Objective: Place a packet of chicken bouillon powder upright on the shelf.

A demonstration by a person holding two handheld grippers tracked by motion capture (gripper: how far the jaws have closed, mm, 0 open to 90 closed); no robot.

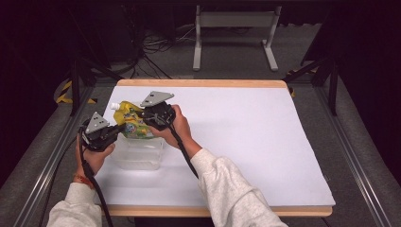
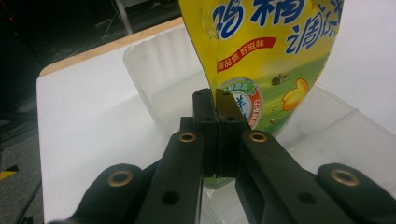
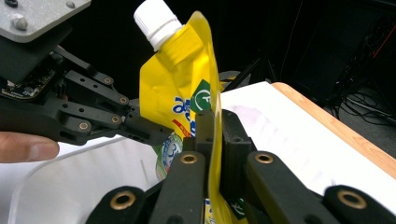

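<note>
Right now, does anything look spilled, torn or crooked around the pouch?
Nothing spilled or torn. The yellow pouch is held over the clear tub, white cap on, by the left gripper and right gripper. It tilts and its side is creased.

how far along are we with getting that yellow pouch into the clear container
Done: the yellow pouch is off the table, with the left gripper and right gripper each clamped on an edge of it. In hand: it hangs upright, white cap on top, over the clear container. Left: probably lowering it in and opening both grippers.
</note>
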